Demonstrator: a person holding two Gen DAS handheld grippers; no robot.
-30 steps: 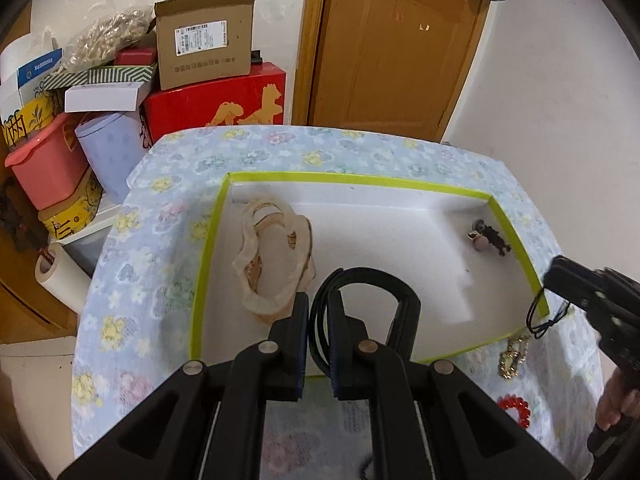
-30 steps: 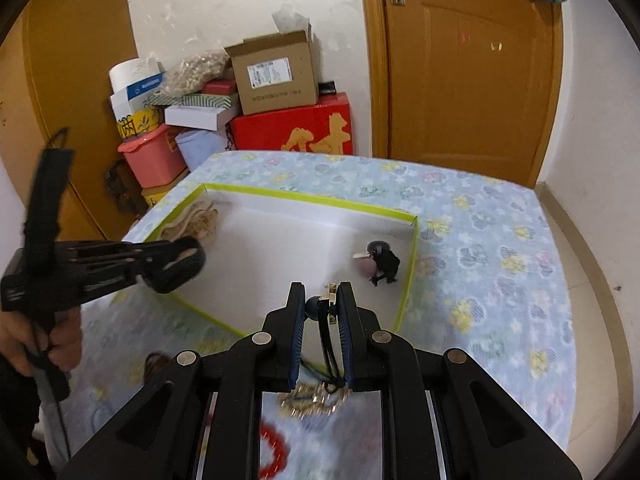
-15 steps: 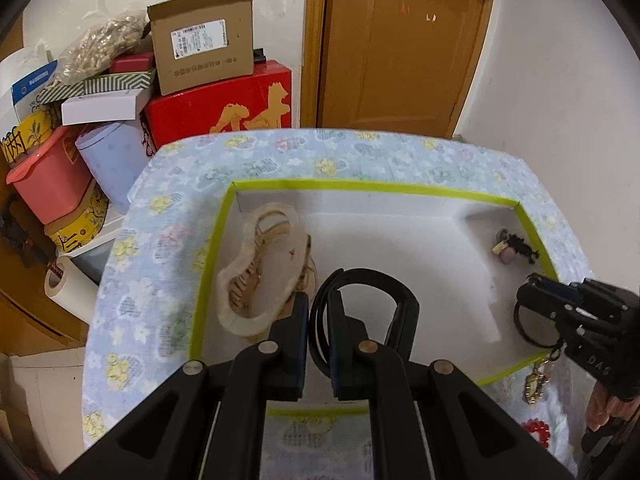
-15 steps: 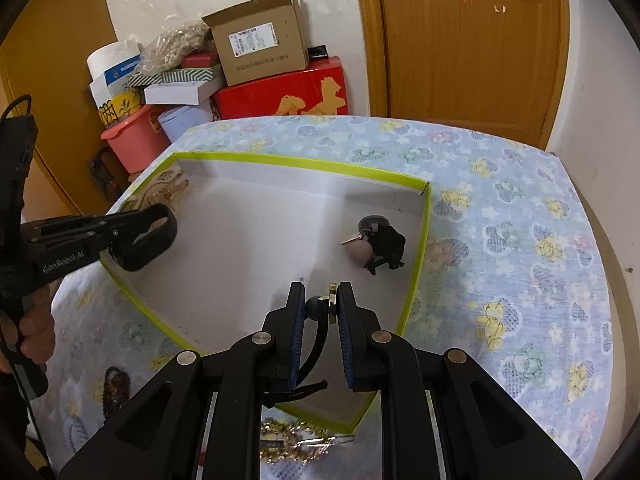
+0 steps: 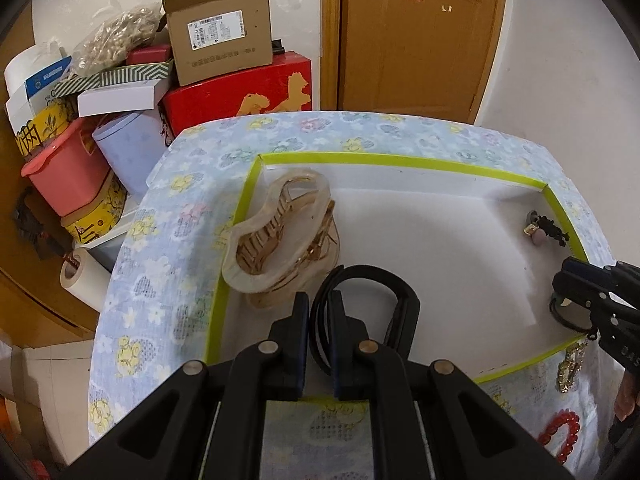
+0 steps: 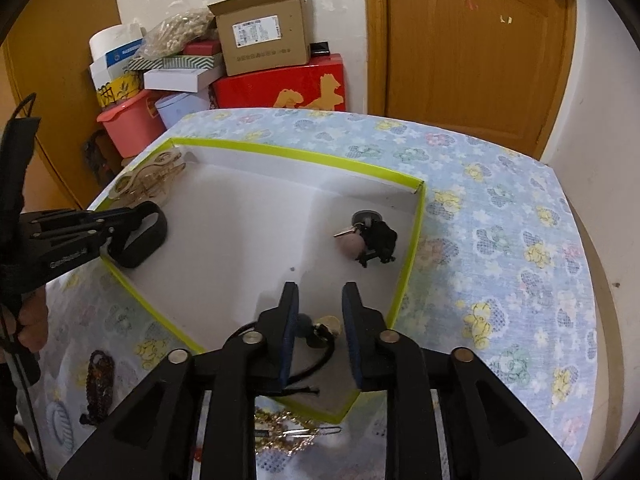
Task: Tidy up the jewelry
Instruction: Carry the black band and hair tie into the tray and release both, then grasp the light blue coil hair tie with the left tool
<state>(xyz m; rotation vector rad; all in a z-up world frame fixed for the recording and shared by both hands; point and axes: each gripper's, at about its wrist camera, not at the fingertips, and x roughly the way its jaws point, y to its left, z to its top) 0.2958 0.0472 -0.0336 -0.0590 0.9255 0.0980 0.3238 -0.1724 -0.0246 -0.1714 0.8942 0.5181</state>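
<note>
Left tongs (image 5: 318, 312) clench a black headband (image 5: 370, 280), arch pointing up over the white tray (image 5: 400, 216); right tongs (image 6: 320, 312), jaws just opening, stand released over a black hair tie (image 6: 320, 356) inside the tray's near corner; floral-clothed worktop (image 6: 500, 240), wooden door (image 6: 472, 48) beyond the tray.

Both grippers (image 6: 320, 304) are matte black plastic — round silver screws, dark blue finger pads (image 6: 289, 332).

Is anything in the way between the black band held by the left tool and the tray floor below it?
Nothing visible. The left tool holds the black band over bare white tray floor; the clear hair claw sits just beside it, toward the tray's left wall.
</note>
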